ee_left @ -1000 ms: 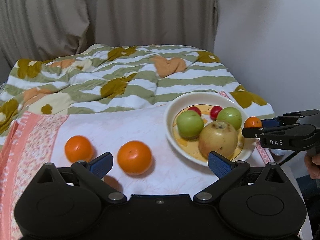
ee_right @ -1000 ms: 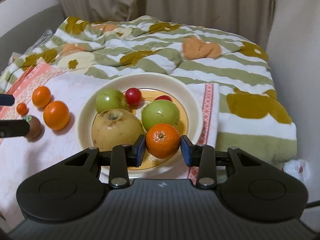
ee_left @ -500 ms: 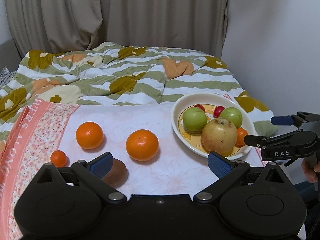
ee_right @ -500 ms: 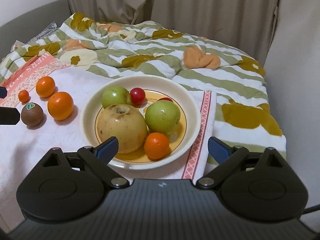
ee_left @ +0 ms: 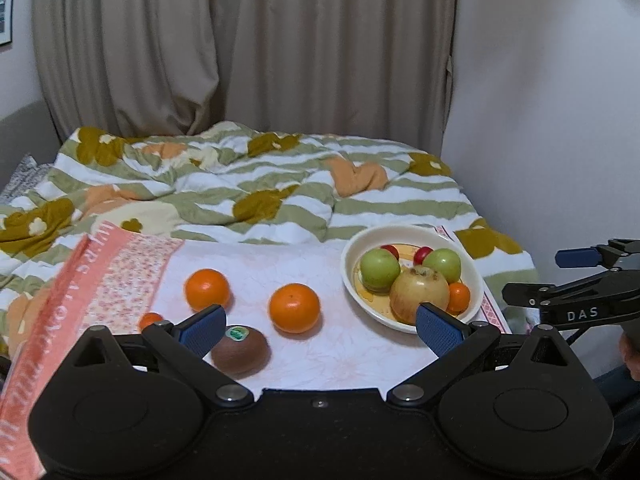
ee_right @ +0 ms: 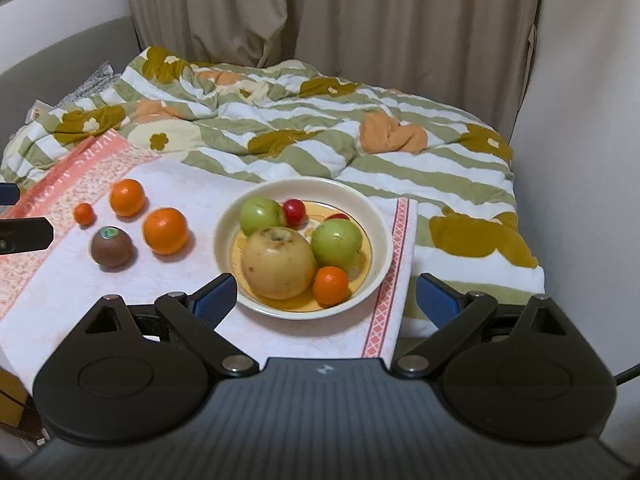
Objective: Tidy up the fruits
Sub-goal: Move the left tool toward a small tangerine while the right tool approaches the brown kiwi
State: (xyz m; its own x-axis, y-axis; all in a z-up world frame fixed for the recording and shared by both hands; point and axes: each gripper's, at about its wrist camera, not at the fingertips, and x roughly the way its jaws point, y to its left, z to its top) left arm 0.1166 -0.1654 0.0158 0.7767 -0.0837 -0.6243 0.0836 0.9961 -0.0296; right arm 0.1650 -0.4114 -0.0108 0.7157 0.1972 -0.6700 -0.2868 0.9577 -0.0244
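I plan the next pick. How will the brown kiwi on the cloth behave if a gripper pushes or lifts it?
The kiwi is rounded and lies free, so a push would probably roll it. Its skin looks matt, so it likely grips well.

The white cloth with a pink patterned border (ee_right: 120,288) lies bare along its near edge, so there is open room in front of the fruit. Farther in, a brown kiwi with a green sticker (ee_right: 111,247), two large oranges (ee_right: 165,231) (ee_right: 127,197) and a small orange (ee_right: 83,213) stand close together on the left, with narrow gaps between them. A clear strip of cloth separates the nearer large orange from the cream round bowl (ee_right: 372,216), which is crowded with fruit. Right of the bowl the cloth ends and the white wall (ee_right: 580,160) closes in. Behind, the rumpled green-striped quilt (ee_right: 320,128) rises in folds toward the beige curtain (ee_right: 360,20).
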